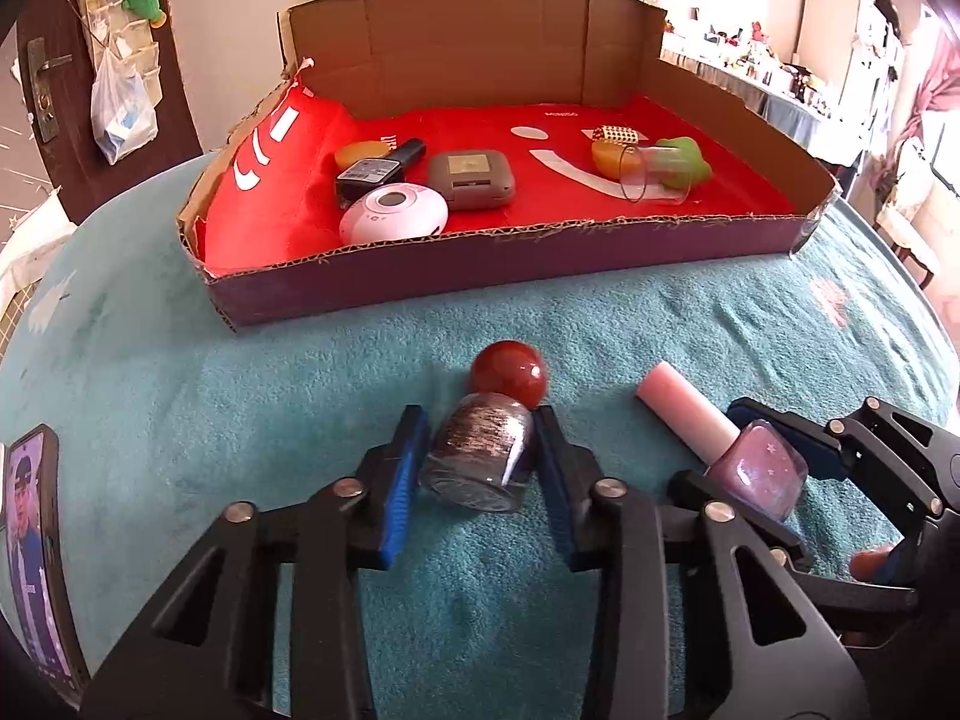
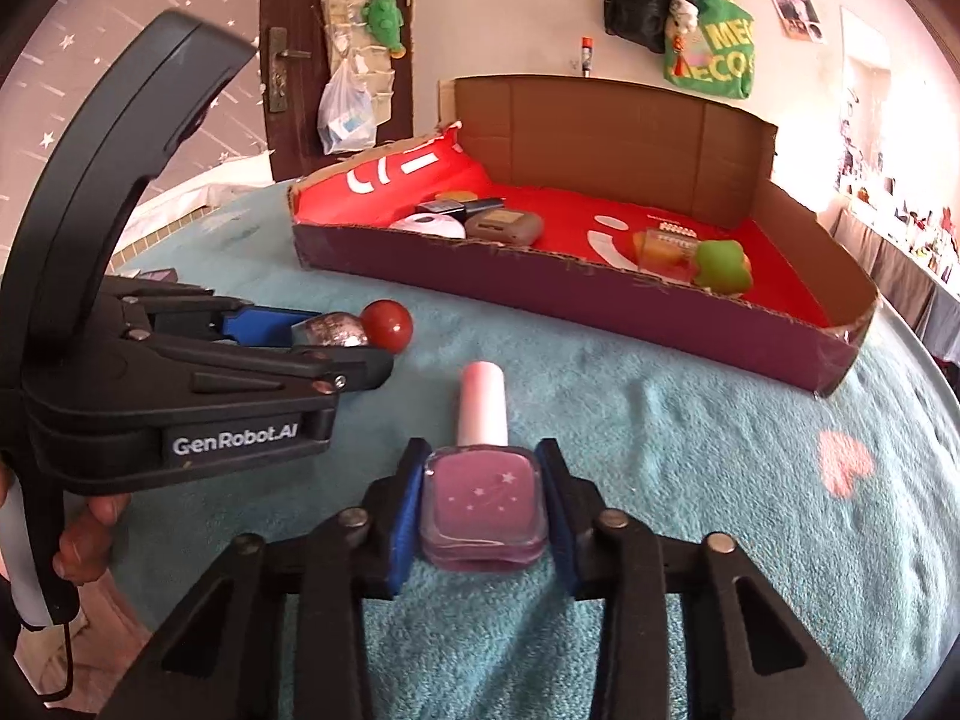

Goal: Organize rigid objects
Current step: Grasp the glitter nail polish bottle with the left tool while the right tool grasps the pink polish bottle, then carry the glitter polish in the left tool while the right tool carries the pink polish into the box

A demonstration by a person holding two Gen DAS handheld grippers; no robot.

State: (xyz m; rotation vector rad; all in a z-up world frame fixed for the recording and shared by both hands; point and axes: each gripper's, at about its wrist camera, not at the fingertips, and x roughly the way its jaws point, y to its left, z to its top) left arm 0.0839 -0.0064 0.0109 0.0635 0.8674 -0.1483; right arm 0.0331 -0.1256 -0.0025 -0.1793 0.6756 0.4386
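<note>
seven small items lie inside the cardboard tray (image 1: 630, 252).

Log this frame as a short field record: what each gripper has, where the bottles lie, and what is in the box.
left gripper: shut on glitter bottle, which has a red ball cap
right gripper: shut on pink bottle, pale pink cap pointing away
bottles: both lying on the teal towel, outside the box
cardboard box: red liner; holds white round device, grey case, clear cup on its side, green toy
task state: neither bottle in the box yet
</note>
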